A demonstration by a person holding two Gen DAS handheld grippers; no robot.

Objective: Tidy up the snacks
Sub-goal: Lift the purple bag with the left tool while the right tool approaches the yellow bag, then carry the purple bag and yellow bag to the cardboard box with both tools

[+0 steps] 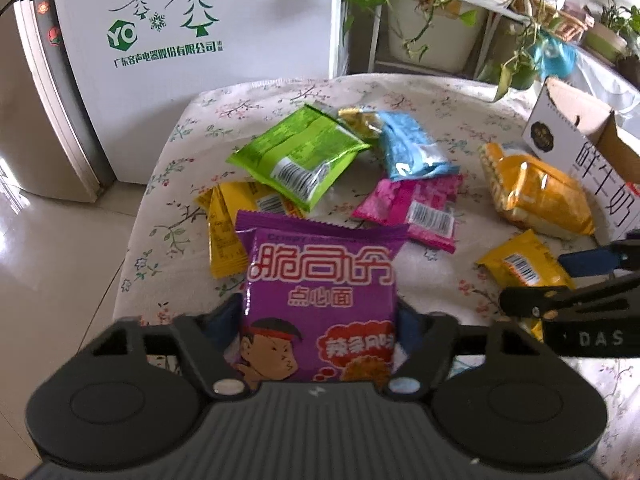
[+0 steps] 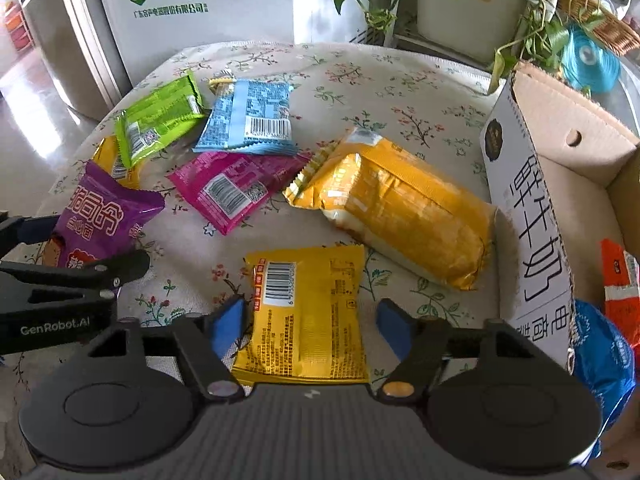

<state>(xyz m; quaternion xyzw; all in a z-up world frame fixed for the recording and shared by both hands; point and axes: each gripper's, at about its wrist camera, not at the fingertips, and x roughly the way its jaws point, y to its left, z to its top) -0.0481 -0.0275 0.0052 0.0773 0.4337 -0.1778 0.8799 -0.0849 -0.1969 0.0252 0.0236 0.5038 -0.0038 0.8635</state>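
On the flowered table (image 2: 360, 80), I see the cardboard box (image 2: 560, 168) at the right already holding a few packets, while most snacks lie outside. My left gripper (image 1: 320, 320) clamps the purple packet (image 1: 320, 280); my right gripper (image 2: 308, 320) straddles the small yellow packet (image 2: 308, 312), right pad apart.

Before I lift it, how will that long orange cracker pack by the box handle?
The long orange pack looks fairly stiff: its bulging film suggests stacked contents. The glossy wrap may slip. Contents are probably brittle, so squeeze gently. It lies flat on the floral cloth, unlikely to roll.
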